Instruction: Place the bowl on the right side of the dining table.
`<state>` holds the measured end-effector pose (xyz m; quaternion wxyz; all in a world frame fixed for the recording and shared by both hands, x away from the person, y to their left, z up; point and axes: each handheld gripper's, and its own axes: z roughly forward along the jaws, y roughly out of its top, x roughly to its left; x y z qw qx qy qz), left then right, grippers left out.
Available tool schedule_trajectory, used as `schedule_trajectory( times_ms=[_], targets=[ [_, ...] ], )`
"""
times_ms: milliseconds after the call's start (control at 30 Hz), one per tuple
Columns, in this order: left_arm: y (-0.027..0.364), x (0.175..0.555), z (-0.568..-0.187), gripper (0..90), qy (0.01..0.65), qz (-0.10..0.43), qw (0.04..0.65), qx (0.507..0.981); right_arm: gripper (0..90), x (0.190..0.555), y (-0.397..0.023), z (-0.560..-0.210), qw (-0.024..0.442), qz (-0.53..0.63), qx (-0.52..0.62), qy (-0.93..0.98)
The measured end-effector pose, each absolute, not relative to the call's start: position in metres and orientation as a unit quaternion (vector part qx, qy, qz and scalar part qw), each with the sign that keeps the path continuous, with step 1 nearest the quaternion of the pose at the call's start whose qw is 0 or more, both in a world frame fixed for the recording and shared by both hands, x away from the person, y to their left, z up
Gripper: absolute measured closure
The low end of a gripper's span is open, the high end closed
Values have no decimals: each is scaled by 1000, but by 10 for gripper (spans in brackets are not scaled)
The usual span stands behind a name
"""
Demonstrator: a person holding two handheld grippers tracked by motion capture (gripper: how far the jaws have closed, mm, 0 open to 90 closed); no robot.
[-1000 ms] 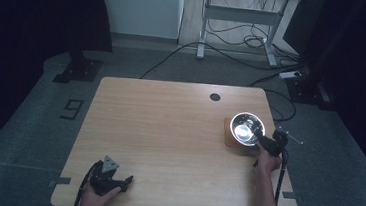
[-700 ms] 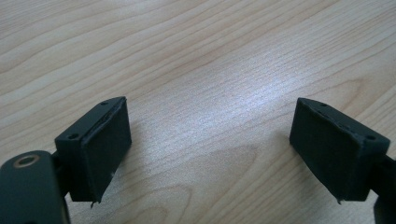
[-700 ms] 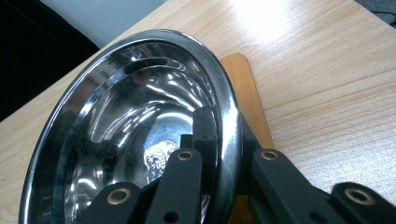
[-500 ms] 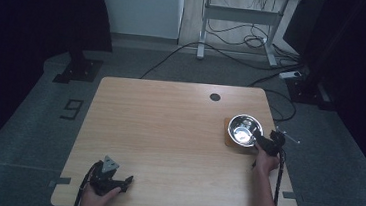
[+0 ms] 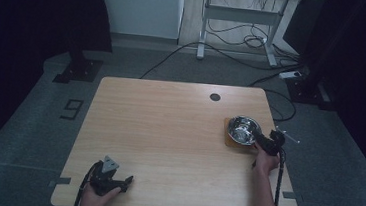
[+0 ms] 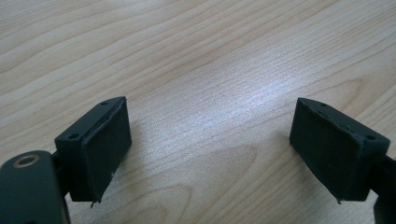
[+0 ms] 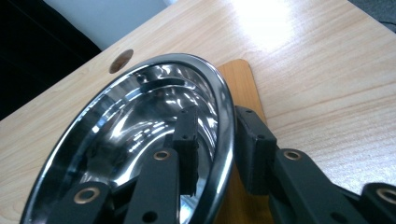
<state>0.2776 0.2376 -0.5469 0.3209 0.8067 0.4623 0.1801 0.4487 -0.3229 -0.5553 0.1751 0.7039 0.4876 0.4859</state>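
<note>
While no readable writing shows, right gripper (image 7: 217,154) fingers, just opening, straddle the steel bowl (image 7: 140,126) rim.

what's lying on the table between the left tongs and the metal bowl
Nothing: in the high view, bare table runs from the left tongs to the bowl.

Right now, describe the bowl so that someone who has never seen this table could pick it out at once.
Start at the wooden table and go to its far right edge, short of the round dark hole. There a flat wooden board lies, and the bowl sits on it. It is the one shiny metal thing there, with the right gripper straddling its rim.
</note>
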Motion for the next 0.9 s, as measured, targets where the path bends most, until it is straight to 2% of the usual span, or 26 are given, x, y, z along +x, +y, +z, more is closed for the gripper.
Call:
schedule_trajectory(
  times_ms=[233,600,900],
  targets=[
    [238,278,-547,122,462,180,321,807,605,445,-322,-546,184,493,696,489],
    [238,278,-547,123,462,181,321,807,476,433,-317,-530,223,487,680,501],
    [237,277,-547,122,462,180,321,807,434,415,-307,-515,244,489,654,522]
  ],
)
